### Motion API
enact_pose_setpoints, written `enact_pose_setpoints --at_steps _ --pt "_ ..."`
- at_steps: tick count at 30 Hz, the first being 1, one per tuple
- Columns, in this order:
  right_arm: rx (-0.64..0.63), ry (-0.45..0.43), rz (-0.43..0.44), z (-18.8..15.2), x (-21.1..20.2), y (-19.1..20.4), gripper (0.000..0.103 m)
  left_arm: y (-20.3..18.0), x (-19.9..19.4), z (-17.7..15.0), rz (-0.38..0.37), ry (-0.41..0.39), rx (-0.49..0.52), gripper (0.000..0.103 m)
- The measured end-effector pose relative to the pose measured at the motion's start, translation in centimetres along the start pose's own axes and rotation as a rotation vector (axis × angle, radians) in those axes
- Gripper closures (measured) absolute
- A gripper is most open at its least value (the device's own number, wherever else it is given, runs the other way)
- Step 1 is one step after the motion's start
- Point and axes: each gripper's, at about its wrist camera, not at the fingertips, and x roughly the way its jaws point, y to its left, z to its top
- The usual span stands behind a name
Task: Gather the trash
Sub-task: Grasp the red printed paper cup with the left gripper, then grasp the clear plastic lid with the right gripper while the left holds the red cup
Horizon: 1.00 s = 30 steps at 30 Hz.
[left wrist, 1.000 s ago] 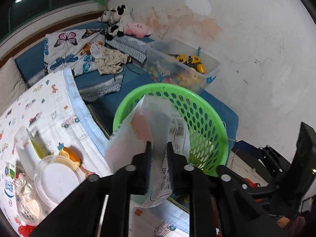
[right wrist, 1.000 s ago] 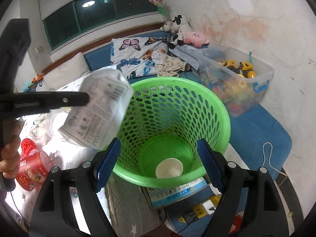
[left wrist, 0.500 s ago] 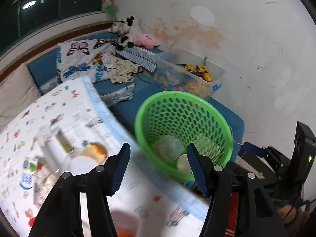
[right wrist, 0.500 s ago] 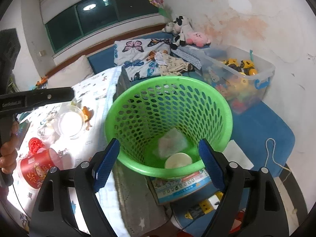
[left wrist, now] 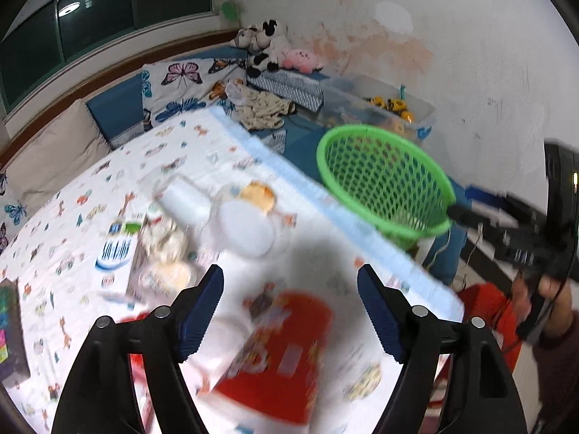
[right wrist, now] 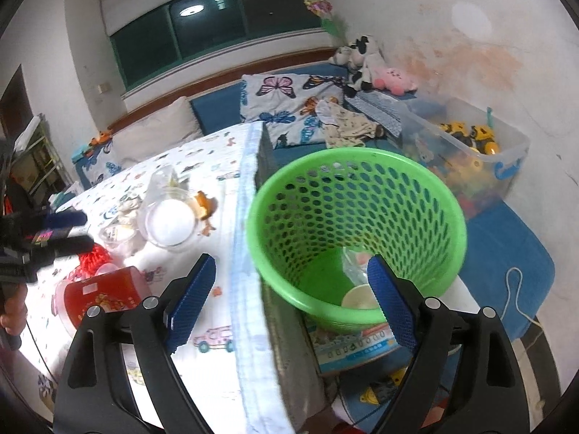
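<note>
Left tongs (left wrist: 289,300) just opening, wide, empty, over red paper cup (left wrist: 278,354): light, crushable; grip mid-wall. Green basket (left wrist: 383,181) at two o'clock. Right tongs (right wrist: 289,296) wide, empty.

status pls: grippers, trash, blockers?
Left gripper just opened, empty, over red cup. Right gripper open, empty. Wrapper in green basket. No blockers.

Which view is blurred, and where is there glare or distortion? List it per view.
Left wrist view: motion blur smears the red cup and round lid; the left gripper stays sharp, and a dark shadow crosses the printed cloth.
Right wrist view: mostly sharp, with the green basket crisp; fisheye bends the window, where a ceiling lamp reflects.
</note>
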Motion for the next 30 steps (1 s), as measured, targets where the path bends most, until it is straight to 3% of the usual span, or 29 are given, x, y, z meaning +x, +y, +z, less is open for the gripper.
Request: enact_pose_setpoints --at_steps 9,17,21,24,30 --pt "-0.048 0.002 0.021 0.8 0.4 2.1 0.016 0.4 2.1 -3.8 0.006 0.104 0.076 0.022" --pt "-0.062 0.02 0.031 1.1 1.2 2.5 0.016 0.3 4.1 -4.6 0.006 0.161 0.113 0.022" --pt "-0.071 0.027 0.039 1.2 1.6 2.9 0.016 0.0 4.4 -4.9 0.0 0.164 0.129 0.023" --pt "-0.08 0.034 0.05 1.2 2.0 3.3 0.016 -0.4 4.1 -5.1 -0.003 0.149 0.145 0.033" --pt "-0.12 0.051 0.08 1.3 2.9 4.8 0.016 0.2 3.1 -5.5 0.013 0.108 0.12 0.036"
